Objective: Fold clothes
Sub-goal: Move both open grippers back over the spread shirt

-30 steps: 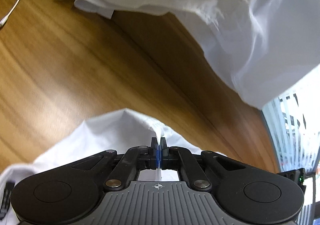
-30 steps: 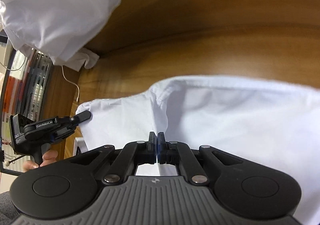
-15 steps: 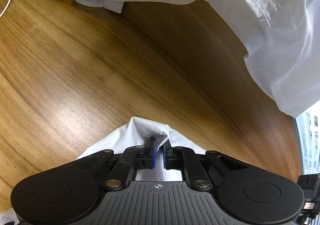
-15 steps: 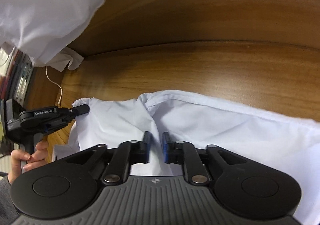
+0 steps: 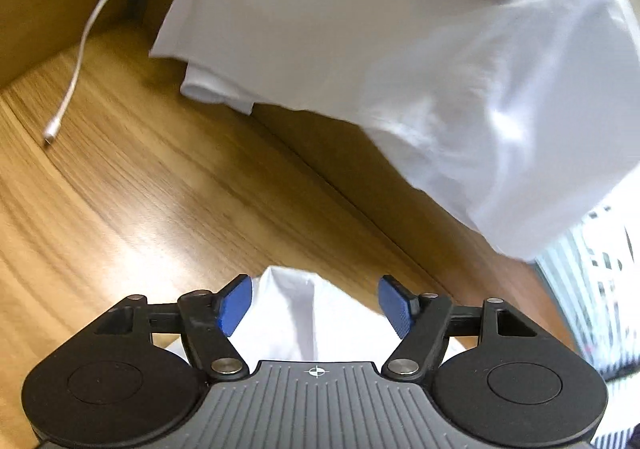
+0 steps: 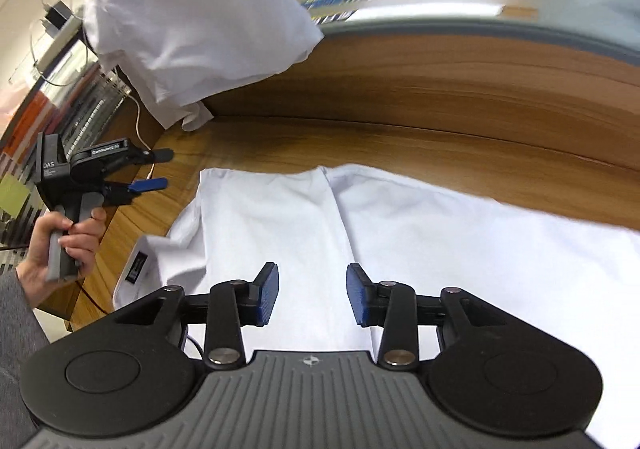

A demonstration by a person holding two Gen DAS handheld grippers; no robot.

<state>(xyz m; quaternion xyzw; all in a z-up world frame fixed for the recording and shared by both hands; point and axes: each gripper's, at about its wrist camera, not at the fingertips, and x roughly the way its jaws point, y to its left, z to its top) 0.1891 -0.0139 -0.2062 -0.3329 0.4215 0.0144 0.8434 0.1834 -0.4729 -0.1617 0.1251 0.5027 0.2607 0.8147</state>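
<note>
The wooden table (image 6: 440, 121) carries the white garment (image 6: 400, 233), which I see spread flat across its near half. A second heap of white cloth (image 5: 420, 49) sits at the table's far edge. Half a second ago both grippers had their jaws barely parted around the fabric; now both are released and raised clear of it. My right gripper (image 6: 312, 293) hangs above the garment, jaws wide, holding nothing. My left gripper (image 5: 316, 305) also stands wide and empty, over the garment's corner; in the right view a hand (image 6: 60, 245) grips its handle upright. A white cable (image 5: 80, 61) lies beside the heap.
</note>
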